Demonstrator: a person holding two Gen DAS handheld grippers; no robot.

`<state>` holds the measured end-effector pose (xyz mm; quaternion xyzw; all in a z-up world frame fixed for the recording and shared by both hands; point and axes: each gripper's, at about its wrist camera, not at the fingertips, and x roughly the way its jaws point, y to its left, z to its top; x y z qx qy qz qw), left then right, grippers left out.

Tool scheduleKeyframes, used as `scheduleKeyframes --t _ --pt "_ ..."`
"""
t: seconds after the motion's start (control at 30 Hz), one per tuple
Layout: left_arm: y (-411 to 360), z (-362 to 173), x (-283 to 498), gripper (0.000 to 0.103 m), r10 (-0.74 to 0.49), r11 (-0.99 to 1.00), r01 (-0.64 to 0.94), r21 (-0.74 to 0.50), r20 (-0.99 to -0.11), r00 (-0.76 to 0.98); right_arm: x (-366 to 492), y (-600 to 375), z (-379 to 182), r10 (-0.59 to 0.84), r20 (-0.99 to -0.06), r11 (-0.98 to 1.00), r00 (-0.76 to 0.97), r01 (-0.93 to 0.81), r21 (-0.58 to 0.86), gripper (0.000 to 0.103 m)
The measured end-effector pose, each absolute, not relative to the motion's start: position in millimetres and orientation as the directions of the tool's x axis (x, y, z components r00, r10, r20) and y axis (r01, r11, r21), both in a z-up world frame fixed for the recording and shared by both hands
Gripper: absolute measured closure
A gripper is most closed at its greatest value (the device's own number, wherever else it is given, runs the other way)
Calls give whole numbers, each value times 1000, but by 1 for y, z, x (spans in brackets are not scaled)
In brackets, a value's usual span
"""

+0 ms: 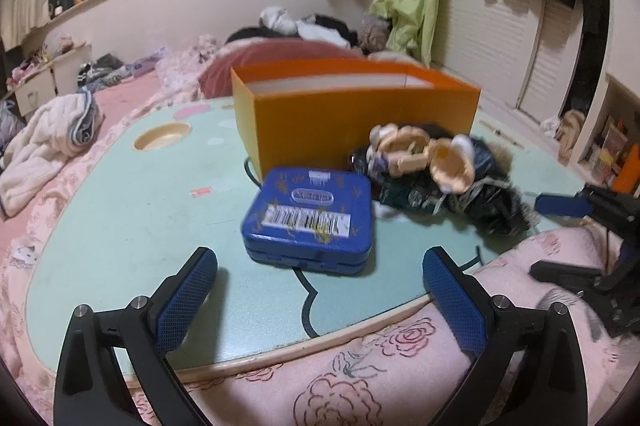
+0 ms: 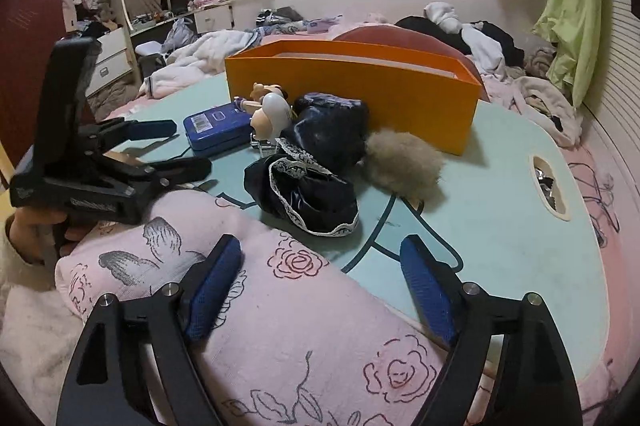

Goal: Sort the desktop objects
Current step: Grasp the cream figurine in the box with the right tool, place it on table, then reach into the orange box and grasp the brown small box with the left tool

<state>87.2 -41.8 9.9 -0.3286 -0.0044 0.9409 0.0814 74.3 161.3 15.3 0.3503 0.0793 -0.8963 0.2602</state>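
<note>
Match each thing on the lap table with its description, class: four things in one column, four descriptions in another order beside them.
1. orange box
2. blue case
3. doll
4. fur ball

a. bears a barcode sticker
b. open-topped, at the back
c. tan, right of the dark clothes
d. lying between case and dark clothes

Pairs: 1-b, 2-a, 3-d, 4-c

both grippers are wide open and holding nothing. left gripper (image 1: 320, 290) points forward, level, fingers spread. right gripper (image 2: 320, 286) is the same, blue pads (image 2: 212, 286) well apart. from the right cam the left one sits off to its left, a hand (image 2: 28, 234) under it.
</note>
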Motion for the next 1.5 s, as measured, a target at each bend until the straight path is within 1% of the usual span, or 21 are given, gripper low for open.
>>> scheduleKeyframes --t 0.03,0.07,0.2,0.23,0.3,0.37,0.43,0.47,0.53,0.7,0.77,0.83,0.9,1.0,1.03,1.07,1.13,1.2,1.3,1.4,1.5 --pt "-43 16 90 2 151 -988 -145 -58 -597 -788 74 161 16 -410 -669 -852 -620 522 39 21" --pt "-44 25 93 8 146 -988 -142 -52 -579 -802 73 163 14 -410 -670 -852 -619 522 39 21" --pt "-49 66 84 37 183 -983 -164 -84 -550 -815 73 163 15 -411 -669 -852 -619 522 40 21" --pt "-50 78 74 43 207 -978 -174 -113 -562 -801 73 163 15 -411 -669 -852 -619 522 40 21" --pt "-50 94 45 68 255 -967 -191 -169 -621 -741 76 162 14 -411 -669 -852 -620 523 40 21" --pt "-43 102 1 73 262 -965 -197 -174 -708 -656 76 162 14 -411 -669 -852 -620 522 40 21" --pt "-30 99 -43 70 207 -975 -185 -123 -800 -563 76 163 14 -412 -669 -852 -619 523 40 21" --pt "-23 92 -65 60 168 -983 -155 -102 -846 -506 76 163 14 -412 -669 -852 -619 523 40 21" --pt "-15 75 -103 57 86 -995 -82 -56 -904 -418 76 163 14 -413 -668 -851 -619 523 41 21" --pt "6 40 -155 57 -27 -999 -30 38 -949 -315 76 163 13 -416 -666 -851 -619 524 45 21" --pt "8 26 -169 57 -113 -994 31 109 -954 -279 76 163 13 -417 -666 -851 -619 524 46 21" --pt "12 18 -176 51 -161 -987 34 158 -948 -273 76 163 13 -418 -665 -851 -618 524 47 21" --pt "21 18 -176 49 -105 -994 -13 112 -957 -270 77 162 13 -418 -665 -851 -619 524 47 21" --pt "31 31 -170 52 189 -977 -139 -160 -956 -226 77 164 12 -422 -663 -850 -618 524 52 21" --pt "31 39 -168 52 253 -963 -151 -223 -940 -229 77 164 13 -423 -662 -850 -618 524 54 21" --pt "28 49 -166 52 252 -965 -145 -219 -930 -268 77 164 13 -423 -662 -850 -618 524 54 21" --pt "20 70 -163 49 158 -986 -102 -129 -916 -369 77 163 13 -423 -662 -850 -619 524 53 21" --pt "10 78 -165 37 72 -997 -57 -54 -921 -382 77 164 13 -423 -662 -850 -618 524 54 21" --pt "-1 73 -173 37 -55 -998 -8 60 -945 -324 77 164 13 -424 -662 -850 -618 524 55 21" --pt "-2 56 -176 37 -117 -991 -31 130 -959 -258 77 164 13 -423 -662 -850 -619 524 53 21" --pt "3 36 -182 34 -242 -966 -33 257 -940 -241 77 164 13 -424 -661 -850 -619 524 54 21"
